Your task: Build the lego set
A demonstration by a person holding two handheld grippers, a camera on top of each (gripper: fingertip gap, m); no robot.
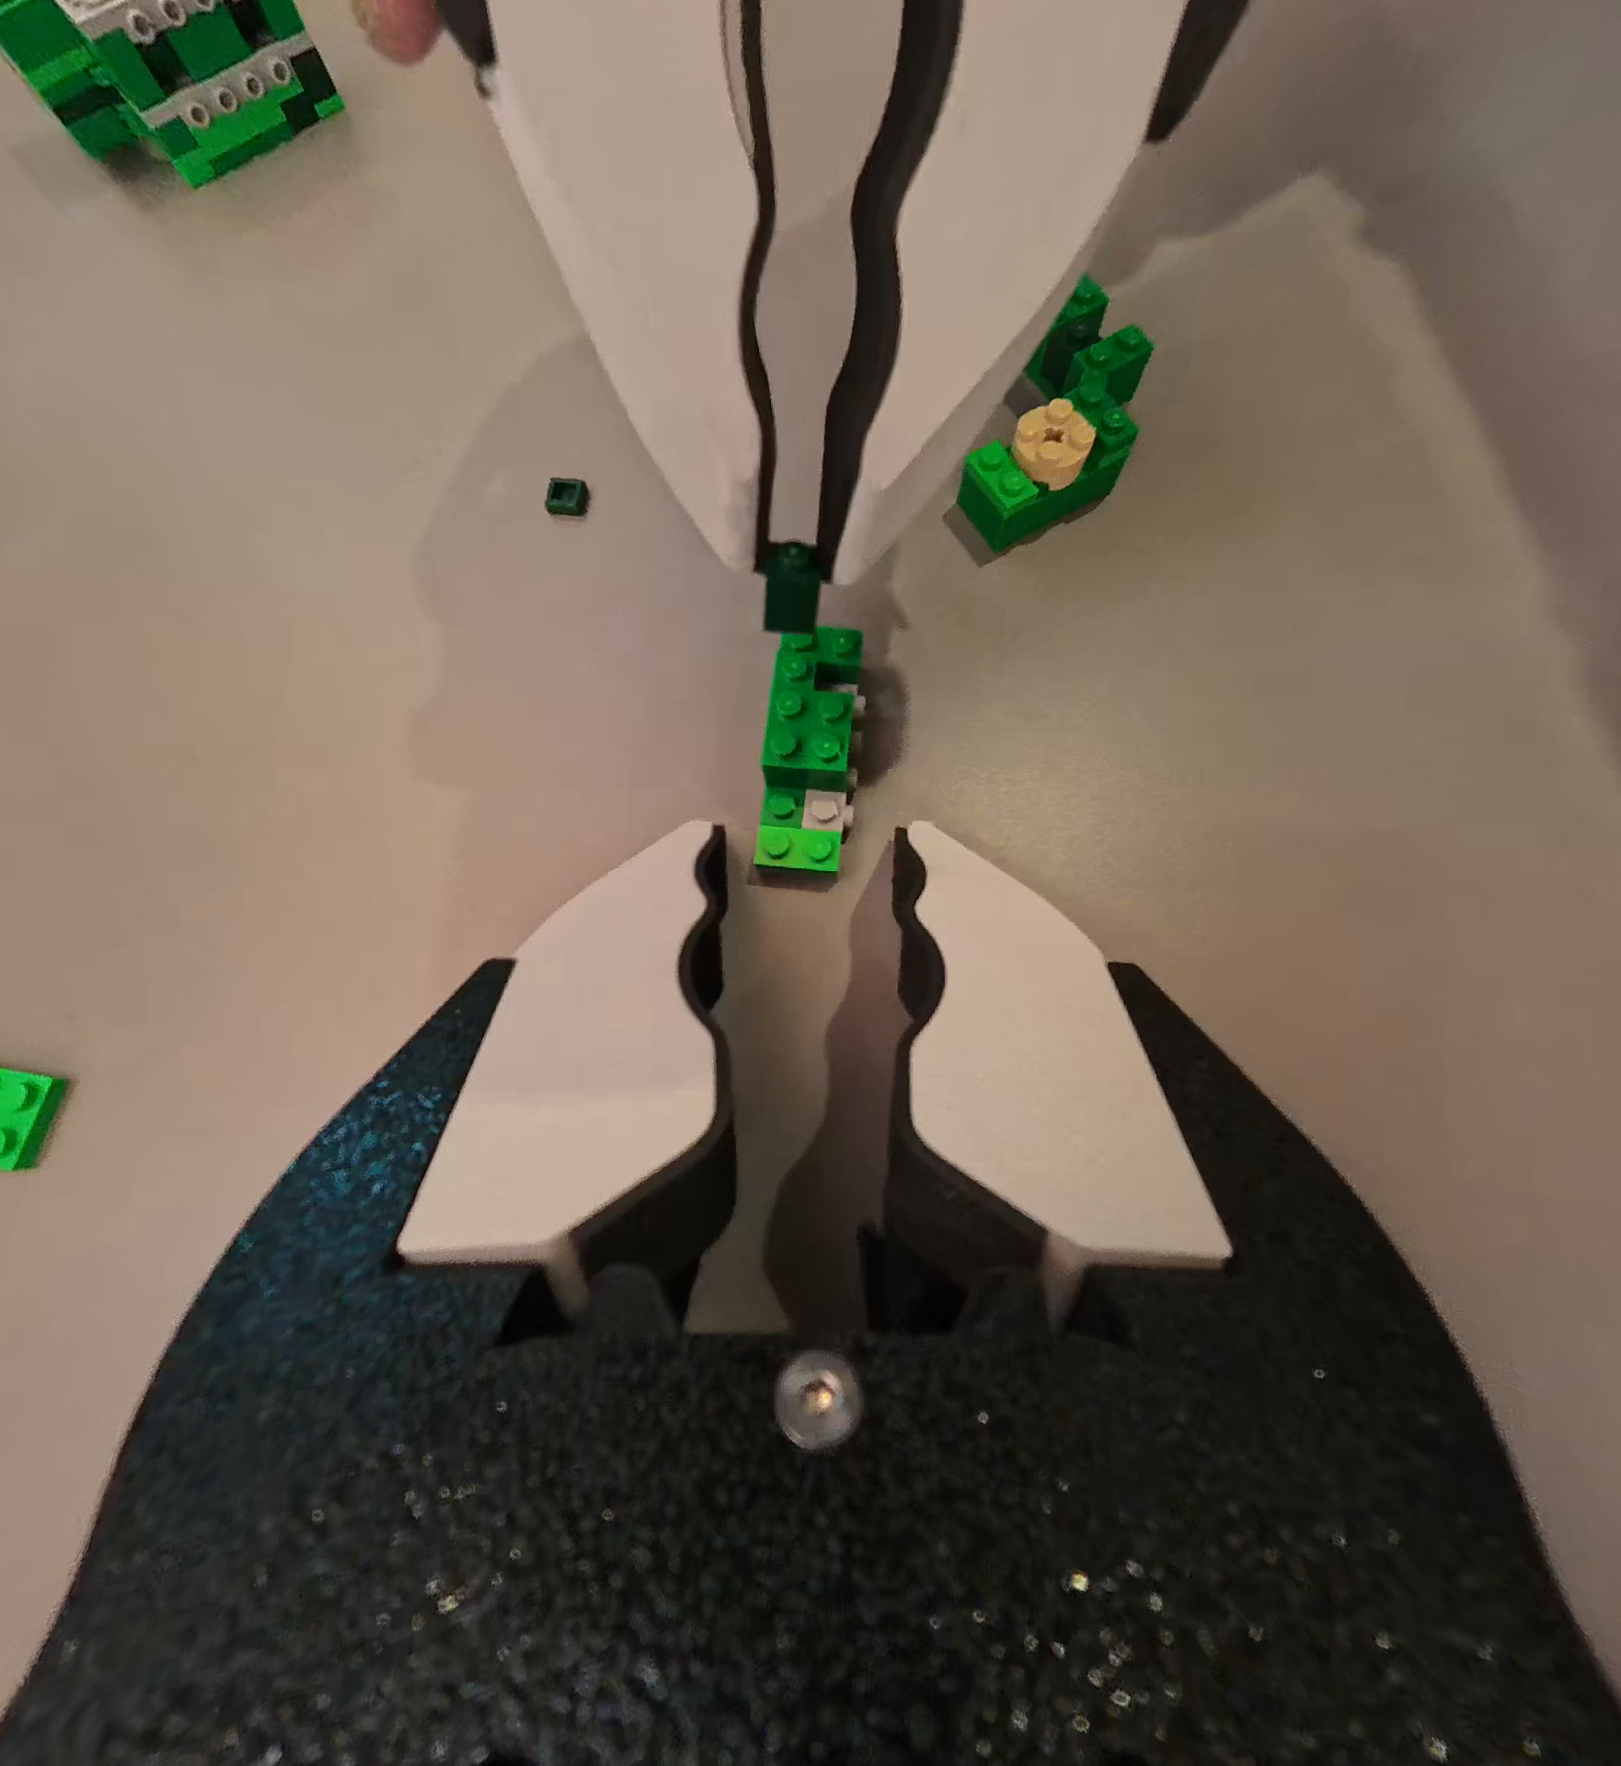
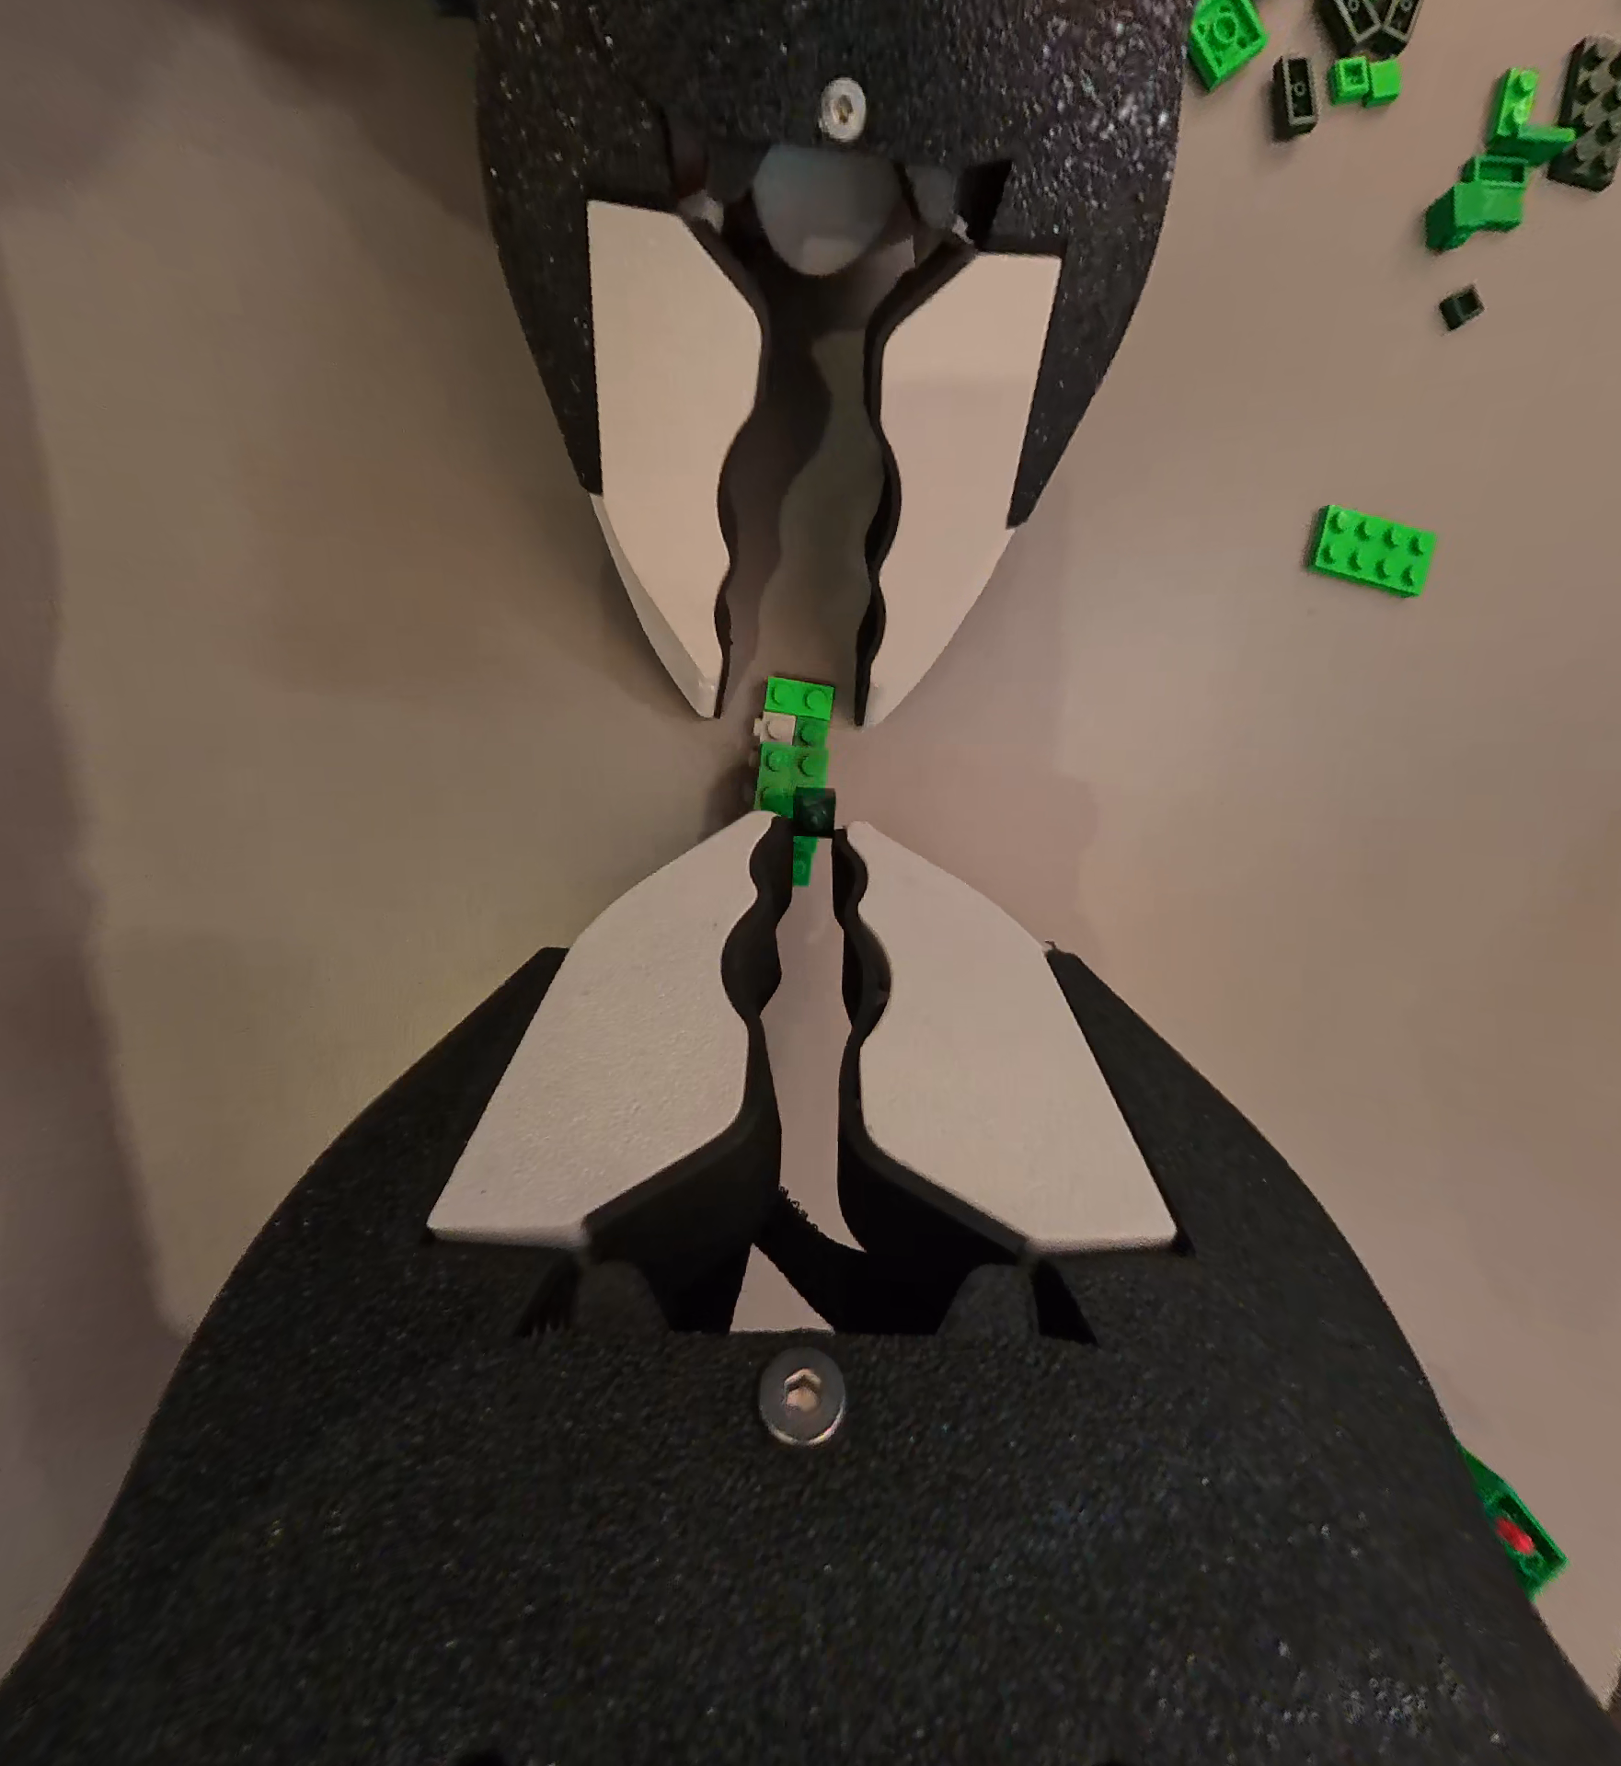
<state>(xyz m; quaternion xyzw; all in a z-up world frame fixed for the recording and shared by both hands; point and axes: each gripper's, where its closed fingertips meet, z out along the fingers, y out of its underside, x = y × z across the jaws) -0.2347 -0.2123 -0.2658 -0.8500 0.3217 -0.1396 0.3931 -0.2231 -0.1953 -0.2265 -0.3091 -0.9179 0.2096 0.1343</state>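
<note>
Two grippers, one tiny brick, lots of build left

Quick status. Right gripper [image 2: 805, 833] has its jaws nearly closed, pinching a small dark green brick [image 1: 792, 588] right at the tips. From the left wrist view that brick hangs just off the far end of the little green sub-assembly [image 1: 811, 750], which sits flat on the worktop [image 1: 214, 669]. I can't tell if the two are touching yet; in the right wrist view the brick seems to overlap the near end of it.

Left gripper [image 1: 807, 841] has its jaws open, one tip either side of the near end of the sub-assembly, not gripping. My guess is it's there to steady things while the brick gets pressed on.

Progress-wise, I'd call it somewhere in the middle:
- a bigger green and grey chunk [image 1: 166, 86] is already built, parked at the far left
- another small green piece with a tan round stud [image 1: 1055, 440] sits to the right
- a loose green plate [image 2: 1371, 551], a stray dark green 1x1 [image 1: 567, 497] and a pile of unused bricks [image 2: 1504, 124] are all waiting

So a few modules exist, none joined together, and plenty of loose parts to go
</note>
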